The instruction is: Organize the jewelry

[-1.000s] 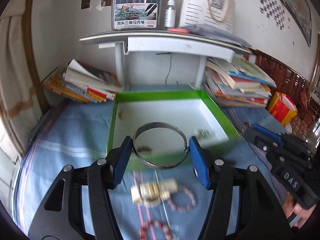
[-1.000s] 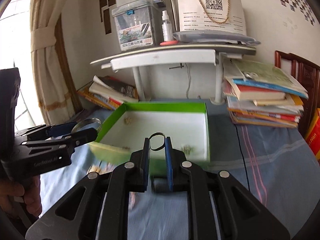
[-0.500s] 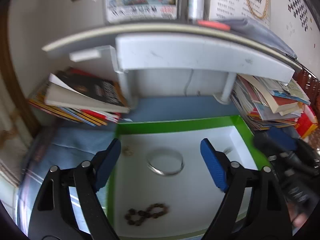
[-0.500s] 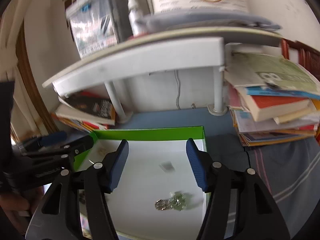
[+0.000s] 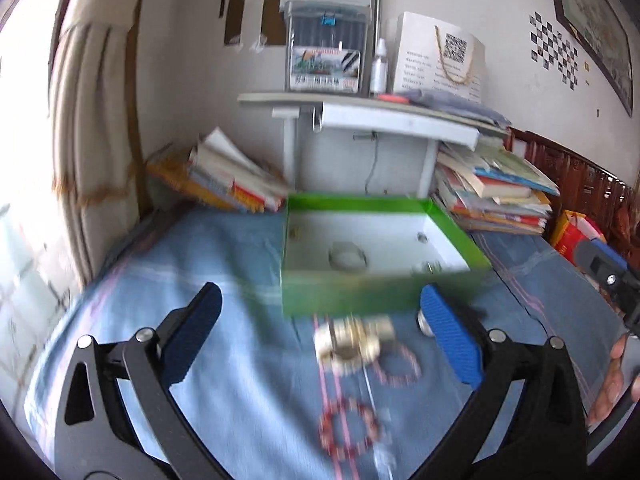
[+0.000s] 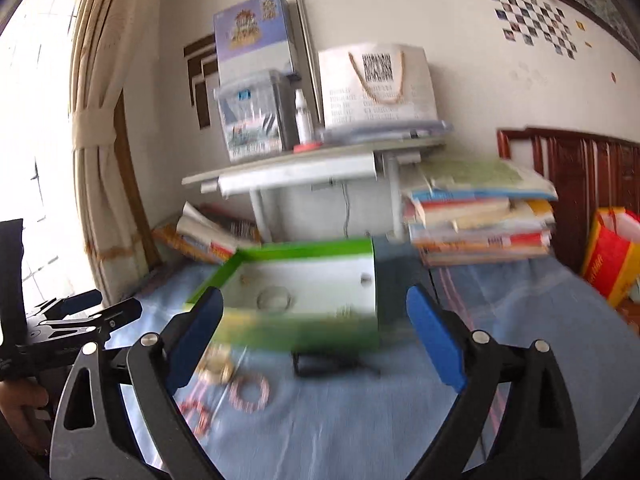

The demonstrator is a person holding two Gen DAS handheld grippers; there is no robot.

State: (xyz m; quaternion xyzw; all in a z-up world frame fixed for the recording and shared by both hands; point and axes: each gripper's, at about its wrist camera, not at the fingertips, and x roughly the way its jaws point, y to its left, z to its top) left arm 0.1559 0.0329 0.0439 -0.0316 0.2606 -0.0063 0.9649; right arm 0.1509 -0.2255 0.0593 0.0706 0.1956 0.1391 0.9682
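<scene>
Watching left tongs (image 5: pixel 320 336): jaws opening wide, nothing between the pads; I hold them short of the green box (image 5: pixel 384 296).
Bangle (image 5: pixel 347 255): lies inside the box, well beyond both tongs.
Beads (image 5: pixel 348 432): on the cloth before the box, between my left jaws' line; cream bracelet (image 5: pixel 352 340) just beside the box wall.
Right tongs (image 6: pixel 316 336): opening too, empty.
Risk: blurred view, so I could misjudge the reach and nudge the box.

The left hand-held gripper (image 5: pixel 320 336), jaws opening and empty, hangs over bead bracelets (image 5: pixel 348 426) on the worktop (image 5: pixel 224 264); a silver bangle (image 5: pixel 347 256) lies inside the green box (image 5: pixel 384 294).
</scene>
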